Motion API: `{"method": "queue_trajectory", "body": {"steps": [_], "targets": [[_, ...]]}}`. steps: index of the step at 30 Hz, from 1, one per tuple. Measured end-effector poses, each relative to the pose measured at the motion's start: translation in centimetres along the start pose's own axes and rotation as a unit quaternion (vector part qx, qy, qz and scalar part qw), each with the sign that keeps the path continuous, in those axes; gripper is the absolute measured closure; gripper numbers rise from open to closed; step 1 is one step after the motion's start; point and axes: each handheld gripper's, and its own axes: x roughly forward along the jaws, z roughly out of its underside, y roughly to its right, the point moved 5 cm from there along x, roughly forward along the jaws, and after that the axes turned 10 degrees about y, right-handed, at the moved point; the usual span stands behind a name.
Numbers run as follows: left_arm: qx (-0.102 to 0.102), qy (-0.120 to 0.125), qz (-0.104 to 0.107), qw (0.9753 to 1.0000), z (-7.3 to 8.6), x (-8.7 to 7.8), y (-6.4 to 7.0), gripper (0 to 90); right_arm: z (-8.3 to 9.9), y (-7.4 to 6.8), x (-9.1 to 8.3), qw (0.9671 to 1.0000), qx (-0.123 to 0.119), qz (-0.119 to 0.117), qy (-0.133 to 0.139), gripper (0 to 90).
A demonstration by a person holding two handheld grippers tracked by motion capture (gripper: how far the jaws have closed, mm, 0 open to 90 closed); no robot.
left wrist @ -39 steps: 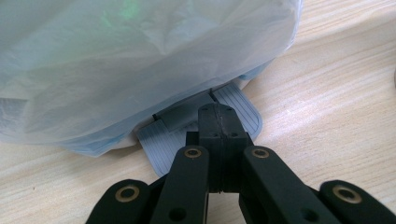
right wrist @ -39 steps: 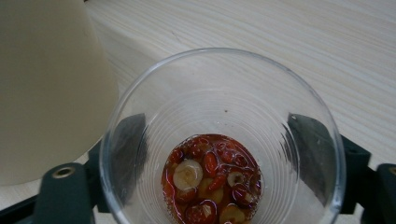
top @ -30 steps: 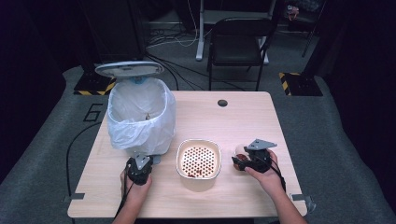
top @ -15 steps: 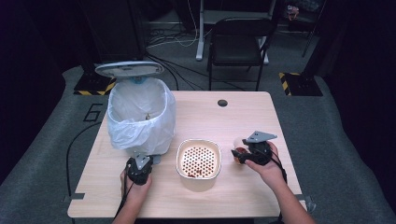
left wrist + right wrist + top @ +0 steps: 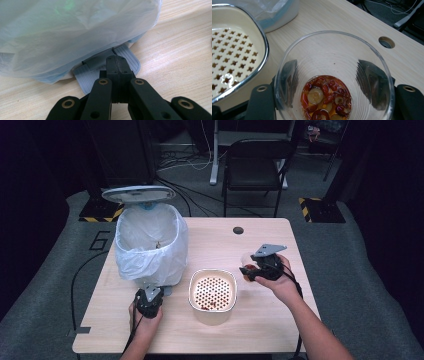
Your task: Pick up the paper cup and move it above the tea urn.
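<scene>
My right gripper (image 5: 253,270) is shut on a clear cup (image 5: 247,262), held above the table to the right of a cream strainer bowl (image 5: 212,272). In the right gripper view the cup (image 5: 332,50) sits between the jaws of that gripper (image 5: 329,77) and holds red beans and pale slices (image 5: 325,97) in orange liquid. The strainer bowl's rim (image 5: 265,50) is to its left. My left gripper (image 5: 149,301) is shut with its tip (image 5: 117,66) resting on the grey ribbed pedal (image 5: 130,57) of a bag-lined bin (image 5: 150,240), whose lid (image 5: 139,194) stands up.
The wooden table (image 5: 260,330) has a round cable hole (image 5: 238,230) at the back. The bin's plastic bag (image 5: 75,32) bulges over the pedal. A black chair (image 5: 255,165) stands beyond the far edge. Cables trail from both grippers.
My right gripper has carried the cup up and away from the person, slightly to the left. The left gripper and the bin lid have stayed put.
</scene>
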Motion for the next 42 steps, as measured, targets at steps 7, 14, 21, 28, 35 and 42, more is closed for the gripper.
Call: {"method": "queue_trajectory", "body": {"steps": [7, 14, 21, 28, 35, 42], "targets": [[0.001, -0.001, 0.0, 1.0, 0.0, 0.0, 0.0, 90.0, -1.3, 0.1, 1.2, 0.9999, -0.013, -0.009, 0.0, 34.1], [0.0, -0.001, 0.0, 1.0, 0.0, 0.0, 0.0, 90.0, -2.5, 0.2, 2.0, 0.9996, -0.026, -0.007, 0.008, 34.6], [0.001, -0.001, 0.001, 1.0, 0.0, 0.0, 0.0, 90.0, -3.3, -0.1, 2.7, 0.9989, -0.044, -0.009, 0.01, 35.1], [0.001, -0.001, 0.0, 1.0, 0.0, 0.0, 0.0, 90.0, -4.2, -0.4, 2.8, 0.9982, -0.057, -0.014, 0.016, 35.3], [0.001, -0.001, 0.001, 1.0, 0.0, 0.0, 0.0, 90.0, -5.3, -1.0, 2.7, 0.9951, -0.089, -0.031, 0.031, 35.4], [0.001, -0.001, 0.0, 1.0, 0.0, 0.0, 0.0, 90.0, -6.3, -1.8, 2.9, 0.9905, -0.119, -0.05, 0.048, 35.4]]}}
